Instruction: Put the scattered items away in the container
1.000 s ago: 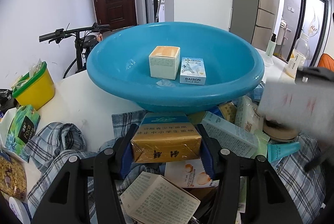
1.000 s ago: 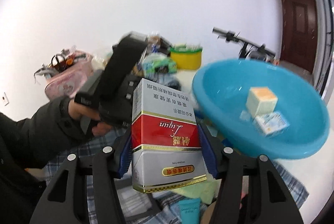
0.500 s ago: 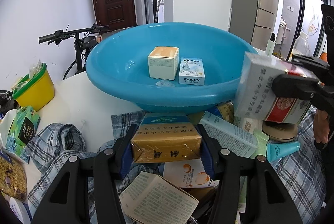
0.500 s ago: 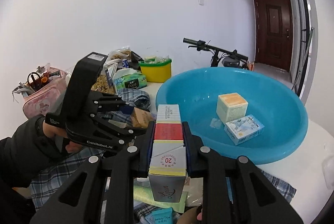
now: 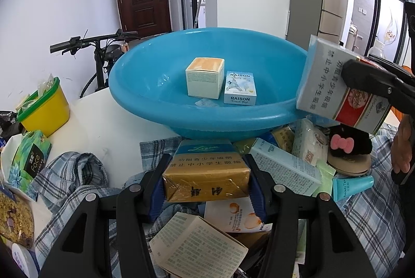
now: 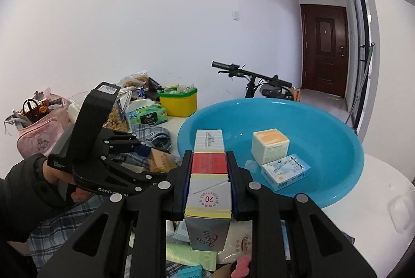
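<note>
Clearly the biggest thing on the table is the blue basin, and it already holds a cream cube box and a small Raison box, side by side near its middle. In front of the basin a checked cloth is heaped with loose cartons, a tube and a leaflet, so much of the tidying is left.

The right tool is clamped on a silver and red carton, gripped by its narrow sides with the far end jutting out toward the basin. In the left wrist view that carton hangs tilted at the basin's right rim, partly over the edge. To finish this drop well, I would carry it further inward until all of the carton is over the bowl, lower it close to the bottom beside the two boxes, and only then release, so it neither catches the rim nor knocks the others.

The left tool is closed on a gold and blue carton, held flat between the blue pads low over the clutter, just short of the basin's near wall. It should wait until the right one is clear.
</note>
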### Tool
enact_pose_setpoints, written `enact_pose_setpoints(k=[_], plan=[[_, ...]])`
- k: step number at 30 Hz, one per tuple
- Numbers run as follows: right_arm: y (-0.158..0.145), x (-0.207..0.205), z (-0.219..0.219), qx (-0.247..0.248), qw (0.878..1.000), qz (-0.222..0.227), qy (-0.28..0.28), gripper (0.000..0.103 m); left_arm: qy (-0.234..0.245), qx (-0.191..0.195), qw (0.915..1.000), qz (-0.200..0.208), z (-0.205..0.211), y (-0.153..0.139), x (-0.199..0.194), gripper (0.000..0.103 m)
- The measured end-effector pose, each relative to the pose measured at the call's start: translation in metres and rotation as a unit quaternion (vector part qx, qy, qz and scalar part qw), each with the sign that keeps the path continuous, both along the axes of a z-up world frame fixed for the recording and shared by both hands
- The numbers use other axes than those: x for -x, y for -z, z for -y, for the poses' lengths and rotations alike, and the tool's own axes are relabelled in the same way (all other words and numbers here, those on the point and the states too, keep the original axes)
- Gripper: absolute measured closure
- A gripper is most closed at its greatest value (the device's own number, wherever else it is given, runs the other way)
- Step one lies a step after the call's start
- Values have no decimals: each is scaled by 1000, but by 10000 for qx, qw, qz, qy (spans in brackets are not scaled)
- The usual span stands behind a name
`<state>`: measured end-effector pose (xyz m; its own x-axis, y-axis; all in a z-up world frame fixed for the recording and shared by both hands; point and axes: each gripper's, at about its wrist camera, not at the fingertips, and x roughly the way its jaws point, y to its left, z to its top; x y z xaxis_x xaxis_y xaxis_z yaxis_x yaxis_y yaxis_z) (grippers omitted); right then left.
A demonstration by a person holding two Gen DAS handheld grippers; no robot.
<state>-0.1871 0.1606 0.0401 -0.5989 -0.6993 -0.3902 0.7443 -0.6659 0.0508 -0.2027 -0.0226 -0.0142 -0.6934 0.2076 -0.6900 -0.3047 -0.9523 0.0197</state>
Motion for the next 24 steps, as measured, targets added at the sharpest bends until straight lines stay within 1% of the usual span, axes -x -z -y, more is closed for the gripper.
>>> enact_pose_setpoints(k=[6, 10, 13, 17, 19, 22, 24], plan=[[-11, -3, -1, 147, 9995, -241, 163, 81, 12, -26, 10000, -22, 1, -2, -2, 46], [-20, 1, 2, 147, 9986, -349, 379, 81, 4, -24, 10000, -33, 2, -3, -2, 46], [-28, 10, 3, 234, 9972, -337, 630, 81, 10, -32, 10000, -32, 1, -3, -2, 46], [-35, 27, 2, 225, 9910, -382, 1259, 81, 10, -19, 10000, -9, 1, -3, -2, 46], [-31, 38, 0, 269, 9877, -280, 1512, 81, -4, -7, 10000, -7, 1, -3, -2, 46], [-17, 49, -5, 229, 9789, -290, 2010, 81, -51, 2, 10000, 9, 1, -2, 0, 46], [-9, 59, -8, 264, 9774, -102, 2093, 81, -41, -13, 10000, 1, 1, -1, -1, 46]])
